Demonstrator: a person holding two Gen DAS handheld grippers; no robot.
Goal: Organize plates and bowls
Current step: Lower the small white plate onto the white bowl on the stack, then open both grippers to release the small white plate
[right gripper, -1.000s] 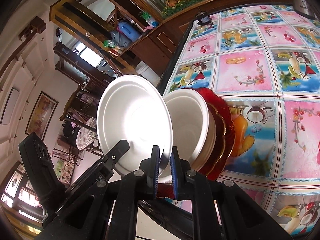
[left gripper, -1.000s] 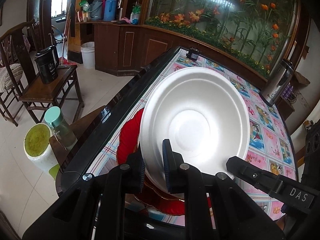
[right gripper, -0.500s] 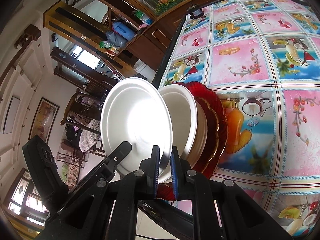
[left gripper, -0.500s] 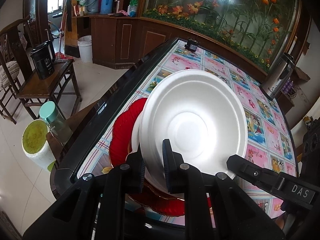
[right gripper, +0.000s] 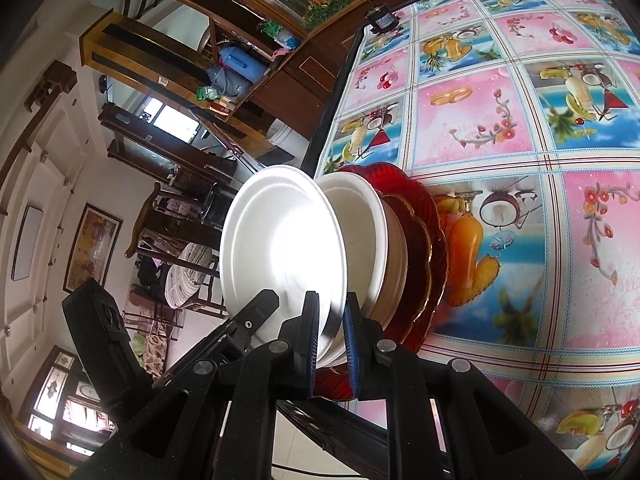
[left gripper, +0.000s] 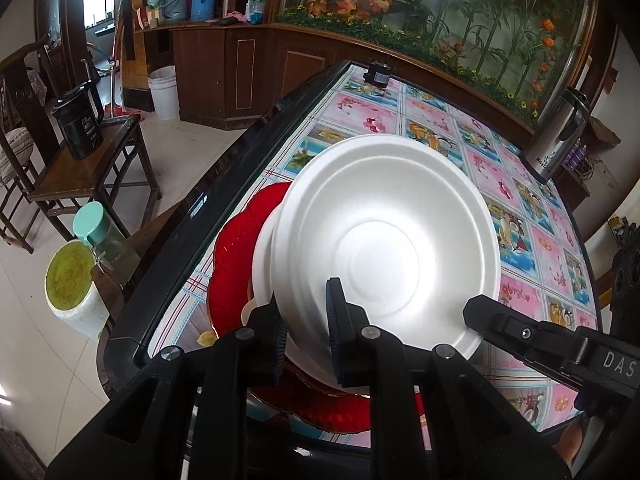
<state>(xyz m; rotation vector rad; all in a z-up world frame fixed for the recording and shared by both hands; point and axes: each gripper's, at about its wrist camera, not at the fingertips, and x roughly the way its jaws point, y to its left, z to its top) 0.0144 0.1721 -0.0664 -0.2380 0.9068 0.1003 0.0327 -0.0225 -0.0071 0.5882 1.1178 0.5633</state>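
White plate (left gripper: 384,240) lower, over one bowl (right gripper: 360,240) (two red plates (right gripper: 424,240)), both hand-held grippers (left gripper: 306,332) (right gripper: 331,340) clamped.

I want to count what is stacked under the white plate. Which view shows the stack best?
The right wrist view: side-on, it separates the white plate, white bowl and red plates. In the left wrist view the plate covers most of the stack.
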